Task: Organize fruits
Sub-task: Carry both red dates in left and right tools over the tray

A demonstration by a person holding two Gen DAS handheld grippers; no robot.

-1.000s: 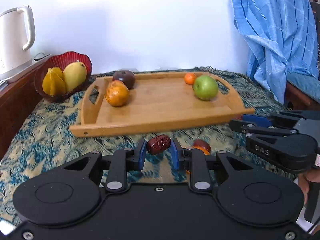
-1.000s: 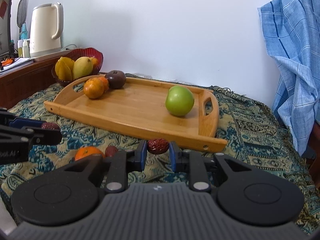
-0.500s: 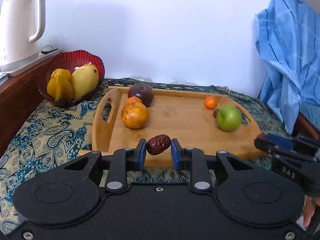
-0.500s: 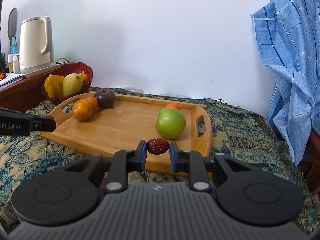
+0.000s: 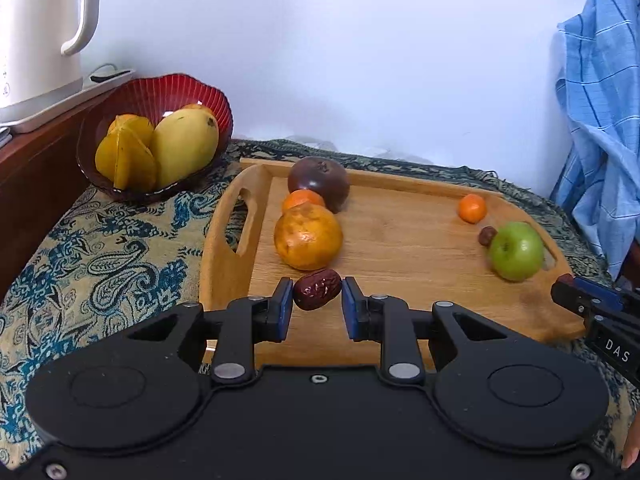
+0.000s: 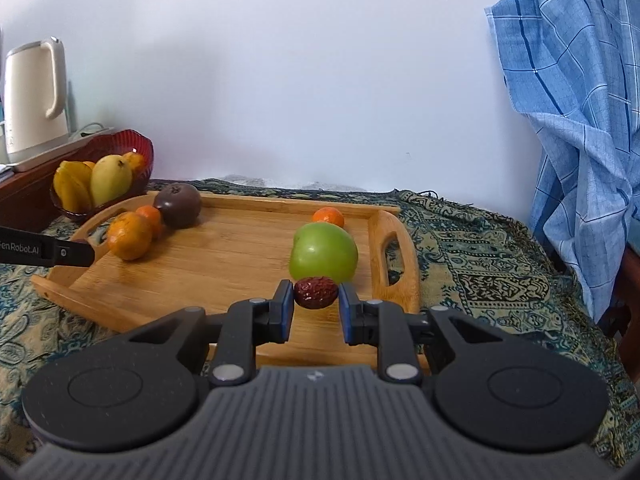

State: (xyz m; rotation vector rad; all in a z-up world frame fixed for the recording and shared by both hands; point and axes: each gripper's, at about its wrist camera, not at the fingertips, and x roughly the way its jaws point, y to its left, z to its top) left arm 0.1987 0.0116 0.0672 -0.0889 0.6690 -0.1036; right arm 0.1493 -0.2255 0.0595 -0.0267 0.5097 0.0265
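Two wrist views are available; the rectangular bamboo tray with cut-out handles (image 5: pixel 420 248) serves as the landmark throughout.

Left wrist view: the left gripper (image 5: pixel 316 300) pinches a wrinkled dark red dried date (image 5: pixel 317 289) between its blue pads, the date sitting crosswise at the fingertips. Gripper and date hang over the near left part of the tray, just in front of a large mottled orange (image 5: pixel 308 237). Behind that orange lie a smaller orange (image 5: pixel 303 199) and a round dark purple fruit (image 5: pixel 319 183), near the tray's far left corner. Toward the tray's right end lie a green apple (image 5: pixel 517 251), a second small dark date (image 5: pixel 487 235) beside it, and a small tangerine (image 5: pixel 472 208) farther back. The right gripper's tip (image 5: pixel 576 298) shows at the tray's right near edge. Left of the tray stands a red ribbed glass bowl (image 5: pixel 176 90) of yellow fruit.

Right wrist view: the right gripper (image 6: pixel 316 302) clamps another wrinkled dark red date (image 6: pixel 316 293) between its blue pads. This date hangs over the near right part of the tray (image 6: pixel 224 264), directly in front of the green apple (image 6: pixel 323 253); whether they touch cannot be determined. The left gripper's black finger (image 6: pixel 48 251) enters over the tray's left end.
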